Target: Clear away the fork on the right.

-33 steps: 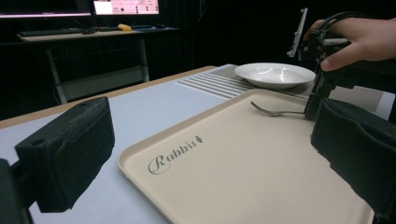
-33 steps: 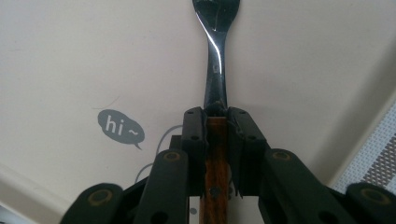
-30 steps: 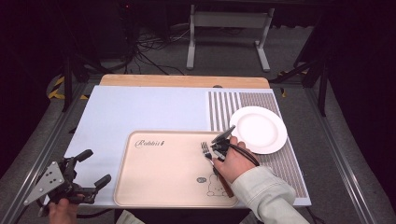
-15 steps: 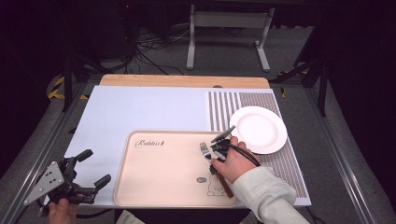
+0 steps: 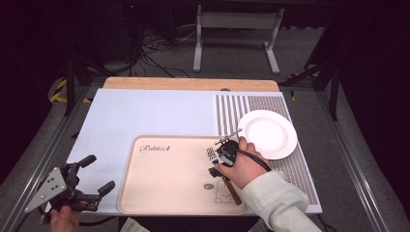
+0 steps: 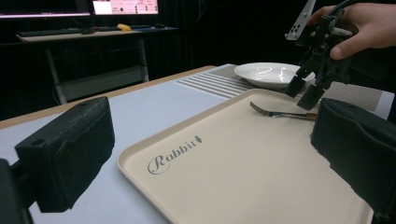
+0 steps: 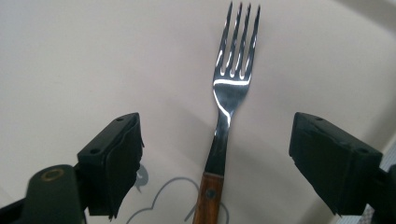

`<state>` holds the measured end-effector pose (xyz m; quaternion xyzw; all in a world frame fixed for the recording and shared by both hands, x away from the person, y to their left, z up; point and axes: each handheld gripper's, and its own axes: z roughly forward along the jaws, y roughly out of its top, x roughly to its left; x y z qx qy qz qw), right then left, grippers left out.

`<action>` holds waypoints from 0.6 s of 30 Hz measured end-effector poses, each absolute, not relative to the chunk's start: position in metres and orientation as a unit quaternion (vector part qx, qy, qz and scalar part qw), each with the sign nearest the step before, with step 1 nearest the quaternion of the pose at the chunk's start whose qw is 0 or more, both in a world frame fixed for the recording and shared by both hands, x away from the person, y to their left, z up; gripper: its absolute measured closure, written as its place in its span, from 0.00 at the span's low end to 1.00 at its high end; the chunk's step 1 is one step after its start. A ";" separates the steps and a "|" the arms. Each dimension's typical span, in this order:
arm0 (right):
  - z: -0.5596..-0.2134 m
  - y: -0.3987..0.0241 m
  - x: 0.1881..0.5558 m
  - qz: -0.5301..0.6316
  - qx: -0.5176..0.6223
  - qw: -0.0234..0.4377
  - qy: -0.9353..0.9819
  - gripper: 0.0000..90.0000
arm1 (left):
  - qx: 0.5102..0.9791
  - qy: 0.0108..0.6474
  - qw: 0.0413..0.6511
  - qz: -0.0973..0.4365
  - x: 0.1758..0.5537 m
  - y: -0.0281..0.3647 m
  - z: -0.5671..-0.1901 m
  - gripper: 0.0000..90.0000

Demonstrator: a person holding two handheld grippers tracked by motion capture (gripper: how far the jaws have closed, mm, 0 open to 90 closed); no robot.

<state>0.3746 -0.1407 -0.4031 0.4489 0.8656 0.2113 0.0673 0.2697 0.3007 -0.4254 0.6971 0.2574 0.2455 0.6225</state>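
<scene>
A fork (image 5: pixel 211 154) with a wooden handle lies on the beige tray (image 5: pixel 164 179), tines pointing away from me. My right gripper (image 5: pixel 215 162) hovers just over it, open. In the right gripper view the fork's neck (image 7: pixel 229 98) sits between the two spread jaws of the right gripper (image 7: pixel 217 140), touching neither. My left gripper (image 5: pixel 99 173) rests open off the tray's left front corner with nothing in it. From the left gripper view, the left gripper (image 6: pixel 210 154) faces the tray (image 6: pixel 233 172), the fork (image 6: pixel 275 113) and the right gripper (image 6: pixel 302 92).
A white plate (image 5: pixel 267 134) sits on the striped mat (image 5: pixel 232 108) right of the tray, also seen as the plate (image 6: pixel 268 74) behind the fork. A pale blue mat (image 5: pixel 145 116) covers the table's left and middle. A wooden strip (image 5: pixel 188 83) runs along the far edge.
The right gripper has shifted only slightly over the fork, still open. The left gripper has stayed where it was.
</scene>
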 end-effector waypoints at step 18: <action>-0.397 -0.141 0.390 0.292 0.299 0.101 0.903 0.92 | 0.697 0.256 0.623 0.246 0.270 0.301 -0.425 0.00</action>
